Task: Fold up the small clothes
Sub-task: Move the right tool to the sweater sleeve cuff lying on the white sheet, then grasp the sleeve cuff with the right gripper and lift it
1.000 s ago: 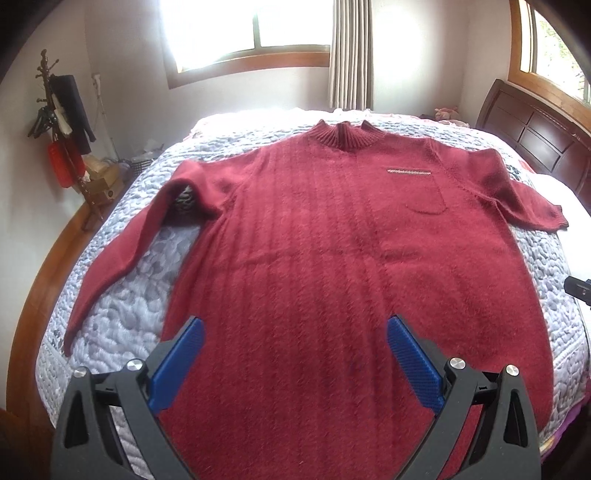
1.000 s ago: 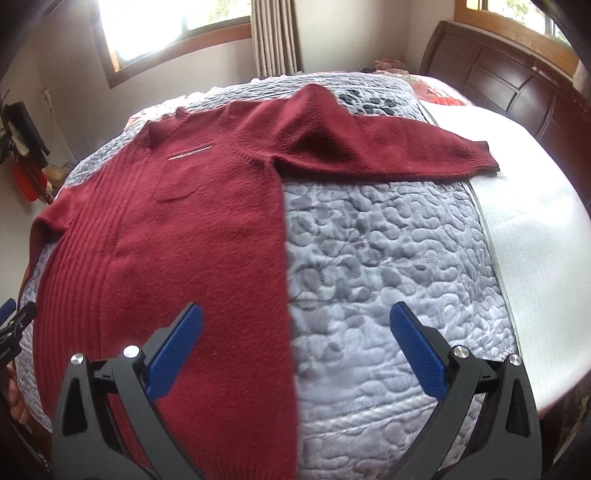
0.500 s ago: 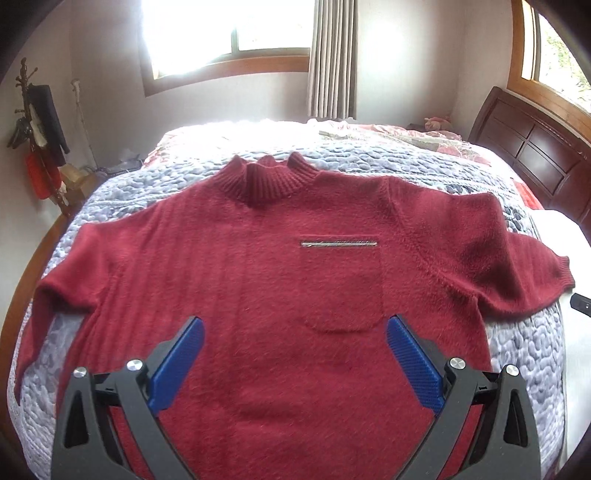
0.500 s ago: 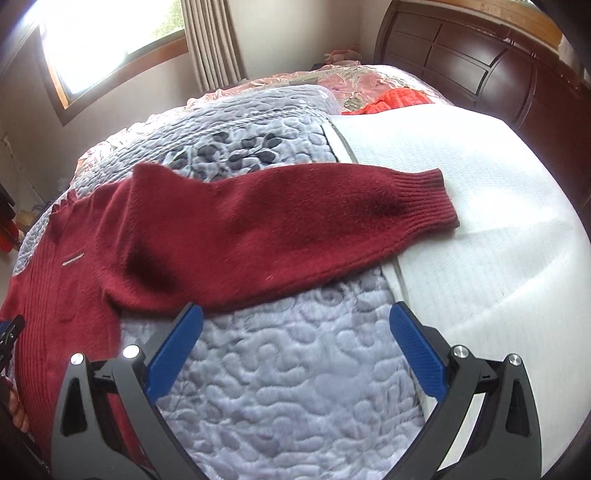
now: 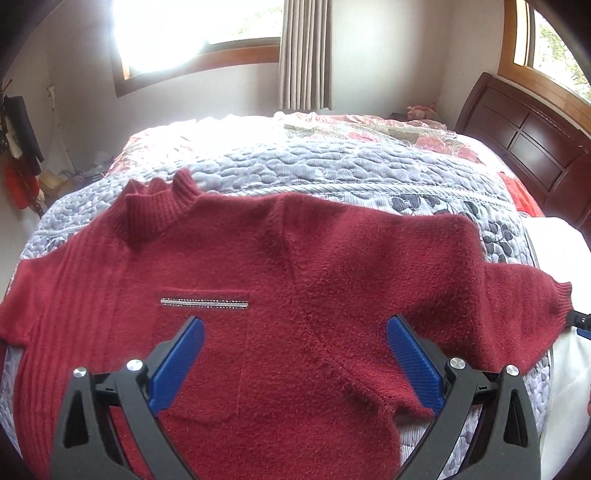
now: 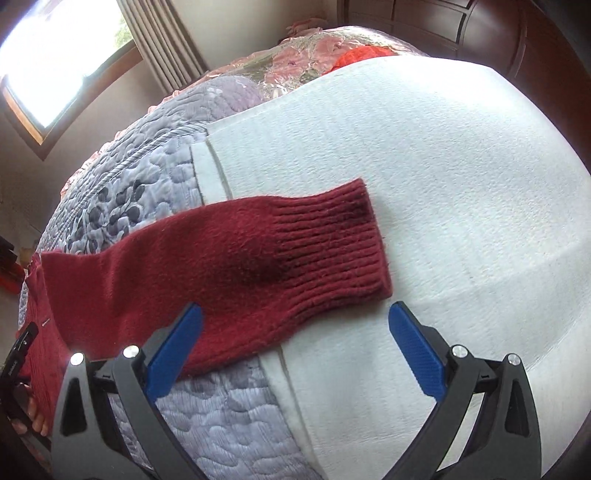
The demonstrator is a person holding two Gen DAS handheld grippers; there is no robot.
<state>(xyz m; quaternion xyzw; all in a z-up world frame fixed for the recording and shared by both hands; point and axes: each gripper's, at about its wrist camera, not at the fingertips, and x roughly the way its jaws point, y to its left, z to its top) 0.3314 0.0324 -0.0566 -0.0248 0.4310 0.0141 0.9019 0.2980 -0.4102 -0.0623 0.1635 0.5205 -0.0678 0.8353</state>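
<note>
A dark red knit sweater (image 5: 280, 280) lies flat, front up, on the quilted bed, collar (image 5: 159, 206) pointing away and a silver-trimmed chest pocket (image 5: 204, 303) showing. My left gripper (image 5: 295, 343) hovers open over the chest and right shoulder, nothing between its blue pads. The sweater's right sleeve (image 6: 207, 269) stretches across the quilt, and its ribbed cuff (image 6: 332, 243) rests on a white sheet. My right gripper (image 6: 295, 339) stands open just in front of that cuff, holding nothing. A tip of the right gripper (image 5: 580, 325) shows at the sleeve end in the left wrist view.
The grey-blue quilt (image 5: 332, 170) covers the bed, with a white sheet (image 6: 443, 166) on the right side. A dark wooden headboard (image 5: 528, 147) stands at the right. A window (image 5: 192, 33) and a curtain (image 5: 303, 55) are behind the bed. A coat rack (image 5: 18, 147) stands at the far left.
Both grippers have moved forward and to the right along the sweater. The left went from the hem to the chest, the right from the body's side out to the sleeve cuff. Both stayed open.
</note>
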